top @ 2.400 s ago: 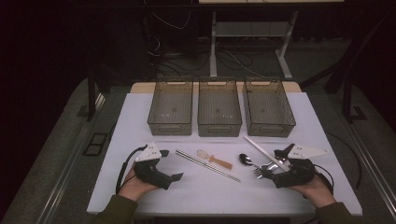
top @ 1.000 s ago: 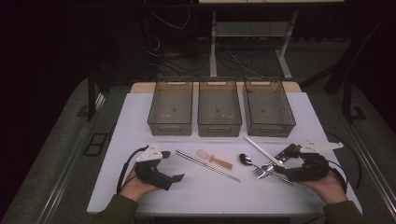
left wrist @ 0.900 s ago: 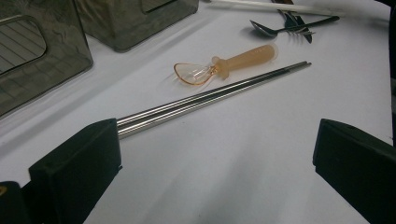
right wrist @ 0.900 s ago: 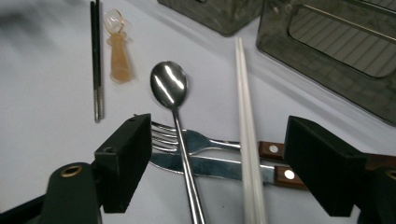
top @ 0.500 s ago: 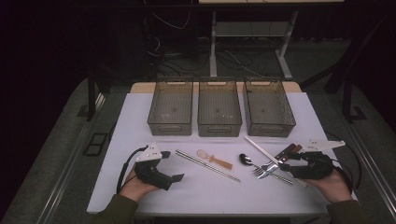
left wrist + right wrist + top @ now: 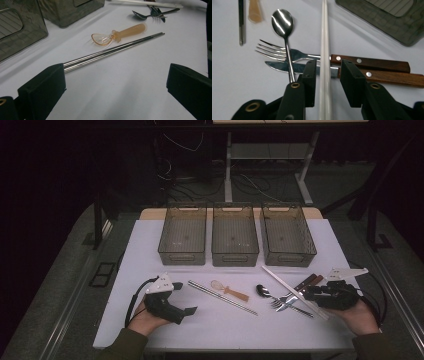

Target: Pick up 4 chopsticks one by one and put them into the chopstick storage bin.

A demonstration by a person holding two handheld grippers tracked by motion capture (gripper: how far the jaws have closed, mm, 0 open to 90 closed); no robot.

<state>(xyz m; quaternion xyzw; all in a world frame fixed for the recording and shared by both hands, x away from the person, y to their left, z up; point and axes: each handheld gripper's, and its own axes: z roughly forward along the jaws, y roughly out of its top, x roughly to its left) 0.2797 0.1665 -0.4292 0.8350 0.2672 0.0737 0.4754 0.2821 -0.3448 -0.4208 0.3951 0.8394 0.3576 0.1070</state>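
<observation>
Right gripper (image 6: 325, 75): jaws have just been closing, now narrow astride the white chopsticks (image 6: 325, 45), pads not yet pressing; these lie across knife and fork on the bench (image 6: 150, 245). Left gripper (image 6: 115, 82): jaws wide, nothing between.

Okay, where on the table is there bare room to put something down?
The table is bare left of the left bin, and along the near edge between the two grippers. It is crowded around the fork, spoon and white chopsticks.
</observation>
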